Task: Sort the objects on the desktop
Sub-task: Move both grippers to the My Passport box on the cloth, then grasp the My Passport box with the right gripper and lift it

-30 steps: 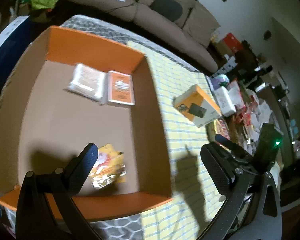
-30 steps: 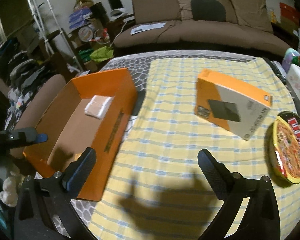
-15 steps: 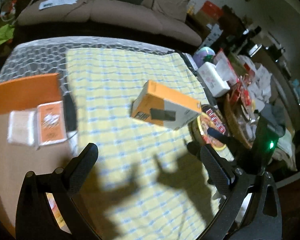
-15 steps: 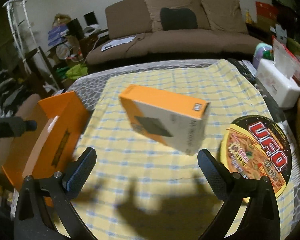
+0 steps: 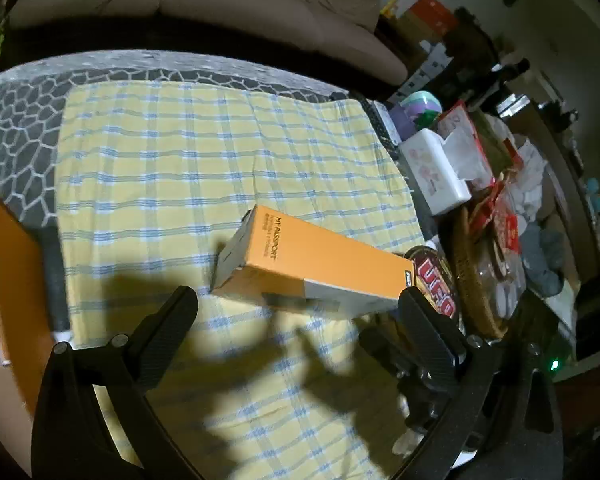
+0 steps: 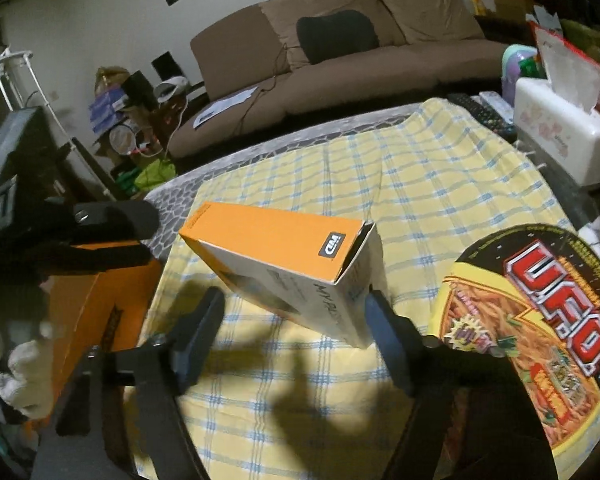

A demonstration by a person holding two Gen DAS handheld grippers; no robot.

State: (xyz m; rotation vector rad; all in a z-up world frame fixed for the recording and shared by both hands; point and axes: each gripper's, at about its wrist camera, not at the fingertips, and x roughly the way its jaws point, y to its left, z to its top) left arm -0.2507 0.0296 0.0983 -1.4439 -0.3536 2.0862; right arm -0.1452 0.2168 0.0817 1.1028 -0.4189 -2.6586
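Now the right claw [image 6: 296, 312] has been closing, with the box [image 6: 284, 264] between its fingers. It maybe touches one already. The left claw [image 5: 296, 304] is wide, box just ahead.

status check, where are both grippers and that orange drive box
Right gripper closing around orange drive box, pads not yet pressing. Left gripper open, empty, just short of it. Noodle bowl close beside.
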